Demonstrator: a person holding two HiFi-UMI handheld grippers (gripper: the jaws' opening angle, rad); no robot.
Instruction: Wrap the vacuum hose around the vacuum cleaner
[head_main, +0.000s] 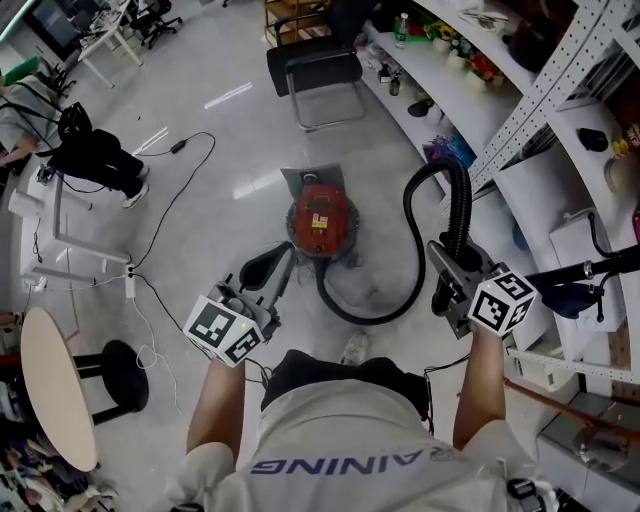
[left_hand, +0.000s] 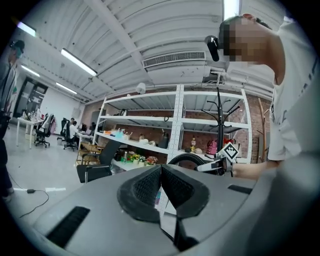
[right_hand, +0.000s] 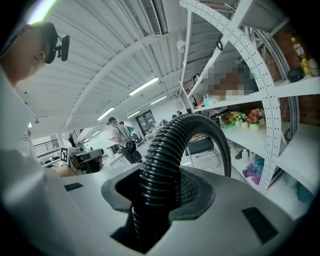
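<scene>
Because the hose (head_main: 461, 205) must be led round the vacuum (head_main: 322, 222), it is pinched between the jaws of the right gripper (head_main: 447, 262) and raised in an arch at the right. Its lower run lies looped on the floor, up to the red body standing ahead between the grippers. The left gripper (head_main: 262, 272) is held empty, jaws pressed together, probably so the next stretch can be taken. One vacuum, one hose and two grippers are counted.

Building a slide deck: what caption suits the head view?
From above: right gripper clamps the black vacuum hose looping from the red vacuum cleaner; left gripper shut, empty.
</scene>
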